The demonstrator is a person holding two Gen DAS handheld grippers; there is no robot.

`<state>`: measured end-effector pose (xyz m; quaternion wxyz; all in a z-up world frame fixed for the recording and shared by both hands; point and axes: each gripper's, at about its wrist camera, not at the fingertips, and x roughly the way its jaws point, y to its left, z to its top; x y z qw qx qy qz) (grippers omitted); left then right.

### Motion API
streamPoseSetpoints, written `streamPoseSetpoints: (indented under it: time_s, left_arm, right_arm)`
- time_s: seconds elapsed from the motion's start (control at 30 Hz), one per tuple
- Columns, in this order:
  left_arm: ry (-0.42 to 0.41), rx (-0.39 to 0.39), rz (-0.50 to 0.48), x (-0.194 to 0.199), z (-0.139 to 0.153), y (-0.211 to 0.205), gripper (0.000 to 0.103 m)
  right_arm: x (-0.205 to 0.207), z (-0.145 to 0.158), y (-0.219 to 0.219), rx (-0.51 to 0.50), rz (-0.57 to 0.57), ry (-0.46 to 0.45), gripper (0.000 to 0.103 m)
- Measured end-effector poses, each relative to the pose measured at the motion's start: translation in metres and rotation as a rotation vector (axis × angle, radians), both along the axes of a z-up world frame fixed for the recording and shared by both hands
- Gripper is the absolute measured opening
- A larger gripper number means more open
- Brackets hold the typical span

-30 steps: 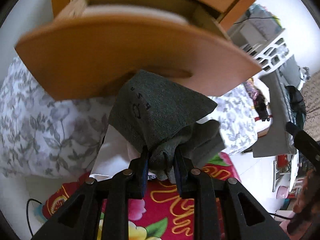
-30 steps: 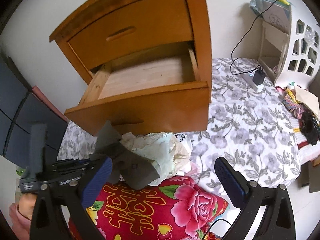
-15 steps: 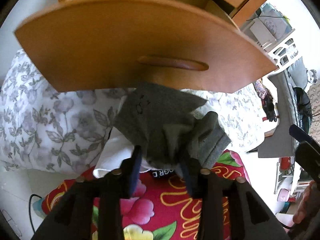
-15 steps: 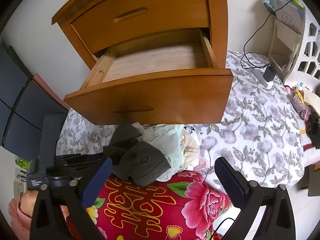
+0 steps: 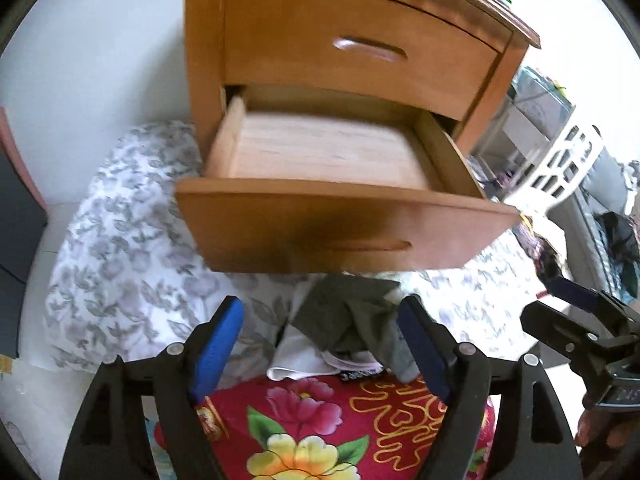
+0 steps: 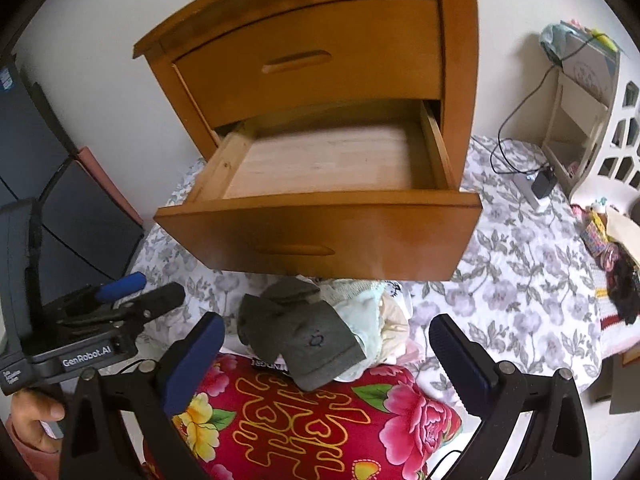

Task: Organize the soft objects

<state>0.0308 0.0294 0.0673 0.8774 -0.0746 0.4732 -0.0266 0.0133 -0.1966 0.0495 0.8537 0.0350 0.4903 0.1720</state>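
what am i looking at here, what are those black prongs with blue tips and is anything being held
No robot here: a person holds a hand tool in each hand, each with a two-finger gripper and a camera looking along its fingers. One picture comes from the left gripper, the other from the right gripper; each view also catches the other tool at its edge. Ahead is a wooden nightstand with its lower drawer pulled out and nothing visible inside. Below it, a pile of clothes, topped by grey socks, lies on a floral sheet and a red flowered cushion. Nothing is held: the left jaws have just been opening and stand clear of the socks, and the right gripper is open too.
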Motion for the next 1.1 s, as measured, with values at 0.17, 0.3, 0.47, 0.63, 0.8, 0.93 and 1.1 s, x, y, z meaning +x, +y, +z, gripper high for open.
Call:
streamPoseSetpoints:
  time_s: [0.17, 0.3, 0.47, 0.63, 0.8, 0.93, 1.1]
  left_arm:
    - [-0.030, 0.039, 0.038, -0.004, 0.001, 0.006, 0.094]
    - [-0.047, 0.055, 0.065, -0.006, 0.002, 0.010, 0.097]
    - [-0.044, 0.057, 0.090, -0.008, 0.004, 0.015, 0.100]
    - [-0.051, 0.125, 0.110, -0.009, 0.008, 0.013, 0.100]
    - [-0.047, 0.174, 0.125, -0.010, 0.011, 0.011, 0.100]
    - [-0.048, 0.247, 0.158, -0.011, 0.013, 0.008, 0.100]
    - [-0.043, 0.240, 0.159, -0.013, 0.014, 0.010, 0.100]
  right_arm:
    - [-0.002, 0.007, 0.007, -0.019, 0.001, -0.023, 0.103]
    - [-0.002, 0.011, 0.008, -0.034, -0.009, -0.042, 0.103]
    - [-0.001, 0.015, 0.008, -0.044, -0.030, -0.058, 0.103]
    - [-0.001, 0.019, 0.007, -0.050, -0.048, -0.073, 0.103]
    - [-0.002, 0.024, 0.006, -0.056, -0.061, -0.094, 0.103]
    - [-0.002, 0.027, 0.007, -0.060, -0.068, -0.107, 0.103]
    - [-0.003, 0.028, 0.008, -0.064, -0.072, -0.113, 0.103]
